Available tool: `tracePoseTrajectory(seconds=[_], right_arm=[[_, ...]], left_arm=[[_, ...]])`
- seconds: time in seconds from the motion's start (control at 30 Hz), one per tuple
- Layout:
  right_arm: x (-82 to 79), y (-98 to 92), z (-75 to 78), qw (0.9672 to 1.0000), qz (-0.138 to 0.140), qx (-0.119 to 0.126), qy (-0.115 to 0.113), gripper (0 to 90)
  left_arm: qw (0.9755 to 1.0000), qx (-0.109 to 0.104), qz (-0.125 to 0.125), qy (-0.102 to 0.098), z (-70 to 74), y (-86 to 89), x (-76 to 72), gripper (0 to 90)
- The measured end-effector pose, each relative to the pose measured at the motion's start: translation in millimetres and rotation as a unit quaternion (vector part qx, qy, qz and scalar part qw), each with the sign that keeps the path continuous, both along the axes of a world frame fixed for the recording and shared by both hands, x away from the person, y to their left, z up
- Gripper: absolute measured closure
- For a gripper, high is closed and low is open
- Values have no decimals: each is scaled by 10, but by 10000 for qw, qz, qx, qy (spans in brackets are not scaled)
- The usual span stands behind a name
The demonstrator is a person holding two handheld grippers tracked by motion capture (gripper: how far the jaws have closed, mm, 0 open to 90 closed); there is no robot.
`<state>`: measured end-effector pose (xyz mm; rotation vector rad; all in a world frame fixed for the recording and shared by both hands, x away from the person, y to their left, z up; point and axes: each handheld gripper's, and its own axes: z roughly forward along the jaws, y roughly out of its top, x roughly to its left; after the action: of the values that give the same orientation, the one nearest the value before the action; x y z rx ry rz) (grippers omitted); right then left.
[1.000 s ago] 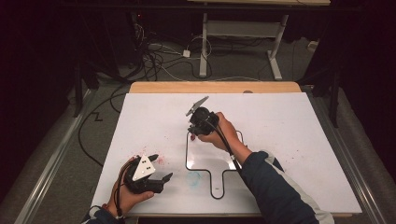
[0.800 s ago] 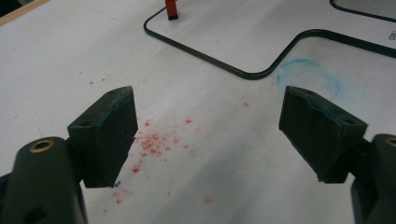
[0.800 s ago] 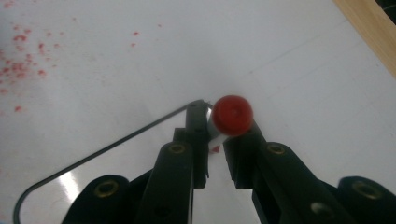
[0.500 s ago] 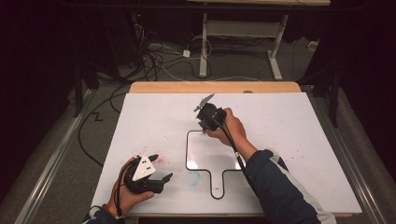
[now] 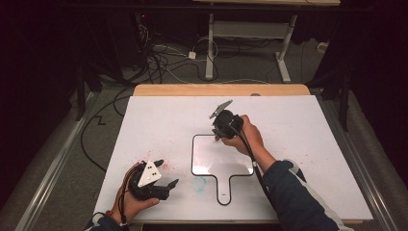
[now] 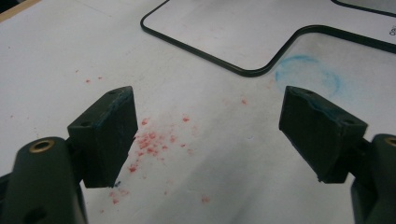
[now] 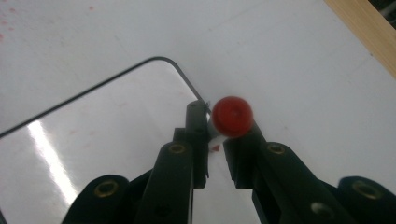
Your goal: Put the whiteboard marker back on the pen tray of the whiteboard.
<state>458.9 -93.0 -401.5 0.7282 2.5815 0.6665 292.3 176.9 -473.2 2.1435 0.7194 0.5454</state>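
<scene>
Right gripper [image 7: 215,135]: jaws clenching a red-capped marker [image 7: 232,115].
Hovering at the whiteboard [image 5: 216,154] top corner; left gripper [image 6: 208,135], jaws released, resting beside the whiteboard.

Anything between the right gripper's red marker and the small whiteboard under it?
Nothing visible. The right gripper is shut on the red marker, held at the small whiteboard's rounded corner, with bare board and table around it. Whether the tip touches, I cannot tell. The left gripper sits open, off to the side.
</scene>
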Motion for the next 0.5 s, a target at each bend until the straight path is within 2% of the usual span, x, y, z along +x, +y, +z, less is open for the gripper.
tracePoseTrajectory(seconds=[0.17, 0.4, 0.5], right_arm=[[19, -169, 19, 9997, -182, -170, -66, 812], [47, -467, 44, 9986, -470, -223, -48, 812], [56, -609, 41, 9982, -585, -150, -25, 812]], left_arm=[[10000, 0, 8, -2, -2, -2, -3, 189], [10000, 13, 0, 23, -6, -5, 2, 189], [10000, 5, 6, 27, -9, -8, 3, 188]])
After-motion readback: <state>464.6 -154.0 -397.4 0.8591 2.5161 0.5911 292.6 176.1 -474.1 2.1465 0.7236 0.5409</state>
